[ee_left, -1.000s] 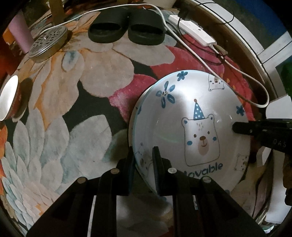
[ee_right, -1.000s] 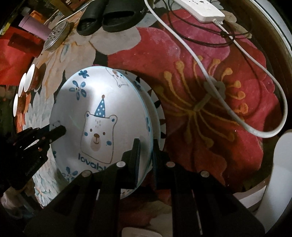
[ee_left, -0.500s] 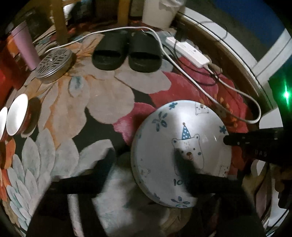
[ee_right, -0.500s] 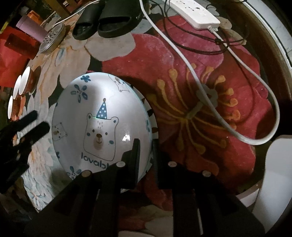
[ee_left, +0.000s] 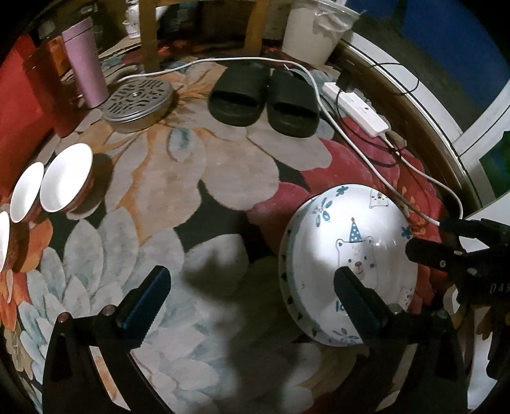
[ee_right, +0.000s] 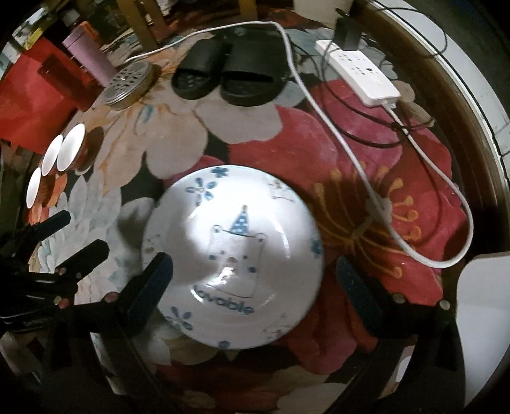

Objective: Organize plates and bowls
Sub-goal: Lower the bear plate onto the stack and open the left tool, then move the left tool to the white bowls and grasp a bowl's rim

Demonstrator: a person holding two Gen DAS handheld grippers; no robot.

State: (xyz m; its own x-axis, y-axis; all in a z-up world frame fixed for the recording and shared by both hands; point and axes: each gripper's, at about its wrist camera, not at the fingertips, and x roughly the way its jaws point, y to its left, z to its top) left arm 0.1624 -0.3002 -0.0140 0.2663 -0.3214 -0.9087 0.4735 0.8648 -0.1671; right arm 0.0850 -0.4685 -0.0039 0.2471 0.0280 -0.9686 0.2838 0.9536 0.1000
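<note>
A white bear-print plate (ee_left: pixel 347 254) lies on top of other plates on the floral carpet; it also shows in the right wrist view (ee_right: pixel 232 235). My left gripper (ee_left: pixel 251 293) is open and empty, above the carpet to the plate's left. My right gripper (ee_right: pixel 255 280) is open and empty, its fingers standing wide on either side of the plate stack, above it. Three small red bowls with white insides (ee_left: pixel 63 183) sit in a row at the far left; they also show in the right wrist view (ee_right: pixel 68 149).
Black slippers (ee_left: pixel 264 95), a metal perforated lid (ee_left: pixel 138 100), a pink tumbler (ee_left: pixel 84 60) and a red box lie at the back. A white power strip (ee_right: pixel 360 76) and its cable (ee_right: pixel 366 178) run along the right. A white bucket (ee_left: pixel 315 28) stands behind.
Both grippers have let go of the bear plate's rim, opened wide and pulled back and up. The plate now rests on the stack.
</note>
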